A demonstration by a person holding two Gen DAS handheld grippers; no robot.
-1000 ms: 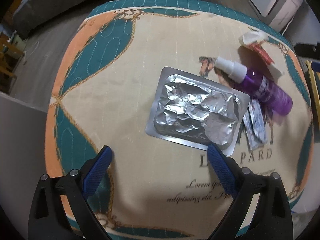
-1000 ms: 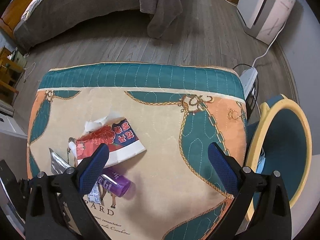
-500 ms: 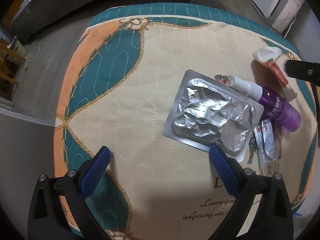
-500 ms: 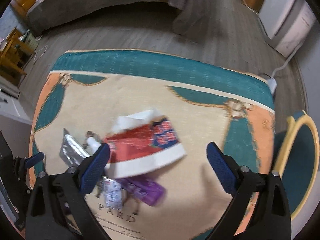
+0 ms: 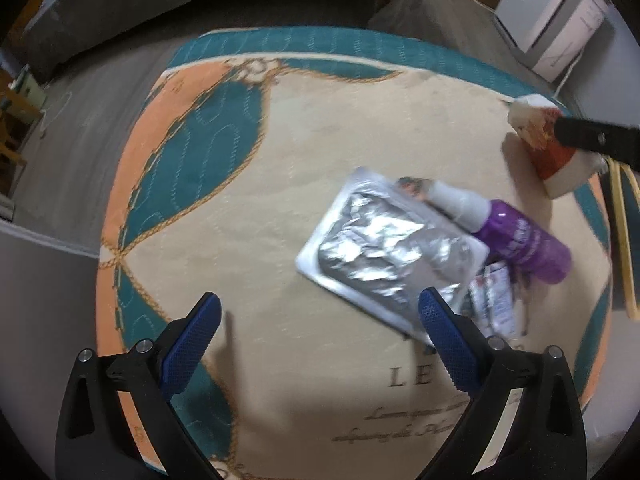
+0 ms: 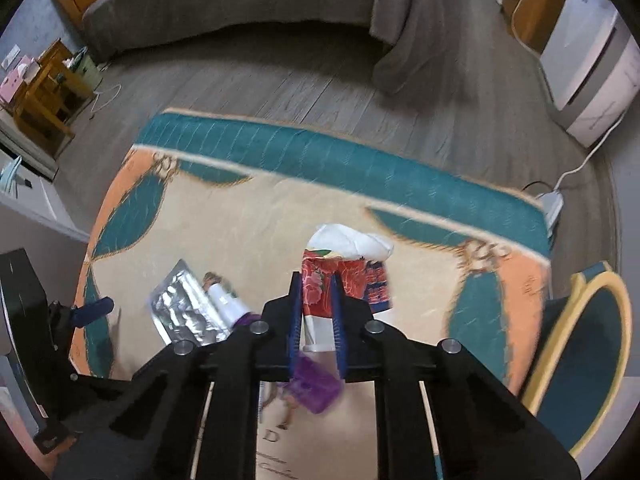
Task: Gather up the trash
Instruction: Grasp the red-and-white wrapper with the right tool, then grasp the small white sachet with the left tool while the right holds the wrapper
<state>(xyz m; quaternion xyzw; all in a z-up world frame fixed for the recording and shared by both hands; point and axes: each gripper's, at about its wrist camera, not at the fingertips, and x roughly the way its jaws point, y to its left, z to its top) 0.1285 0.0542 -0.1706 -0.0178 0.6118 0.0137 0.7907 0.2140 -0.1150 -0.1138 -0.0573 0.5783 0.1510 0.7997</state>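
A quilted teal-and-cream cover [image 5: 280, 184] drapes the counter. On it a silver foil tray [image 5: 392, 248] lies at the left claw's [image 5: 320, 316] two o'clock, touching a purple bottle [image 5: 524, 244]; that claw gapes wide. The right claw [image 6: 316, 308] pinches a red paper cup [image 6: 320, 292], lifted at twelve o'clock.

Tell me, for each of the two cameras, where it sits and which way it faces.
Left wrist: on the open left gripper, looking down on the foil tray and purple bottle.
Right wrist: on the right gripper, shut on the red paper cup, facing the sofa.
Shared: cup, tray, bottle, quilted cloth.
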